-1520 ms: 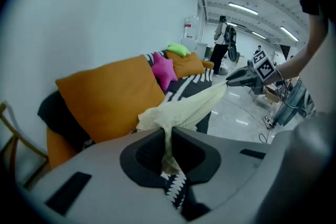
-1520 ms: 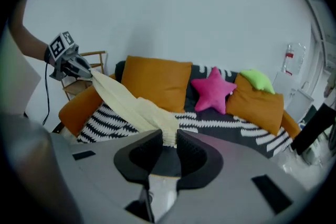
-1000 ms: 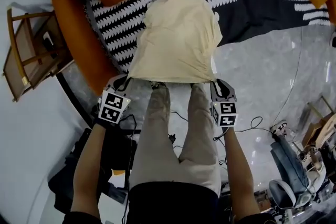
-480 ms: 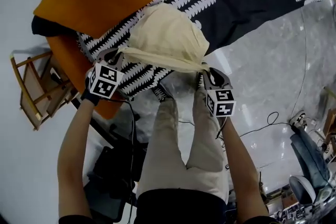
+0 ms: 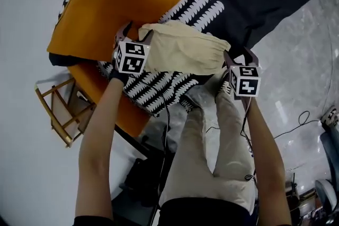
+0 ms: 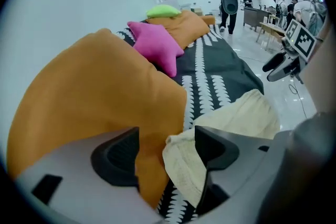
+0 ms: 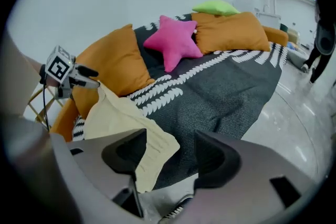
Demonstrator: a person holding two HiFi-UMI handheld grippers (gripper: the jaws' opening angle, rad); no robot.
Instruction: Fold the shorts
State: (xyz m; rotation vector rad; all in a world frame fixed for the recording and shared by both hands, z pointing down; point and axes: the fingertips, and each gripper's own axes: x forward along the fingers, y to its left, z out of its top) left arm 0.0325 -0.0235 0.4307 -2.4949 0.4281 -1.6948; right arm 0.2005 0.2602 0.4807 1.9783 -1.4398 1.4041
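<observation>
Head view: the shorts lay hanging spread from both claws a second ago; now they lie doubled on the patterned bed cover, beside the orange cushion. The left claw and right claw have just been opening. Each has a shorts corner loose between its jaws, unpressed. Judgement: this fold is laid down and released.

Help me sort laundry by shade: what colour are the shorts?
The shorts are plain pale cream, clearest in the head view.
</observation>
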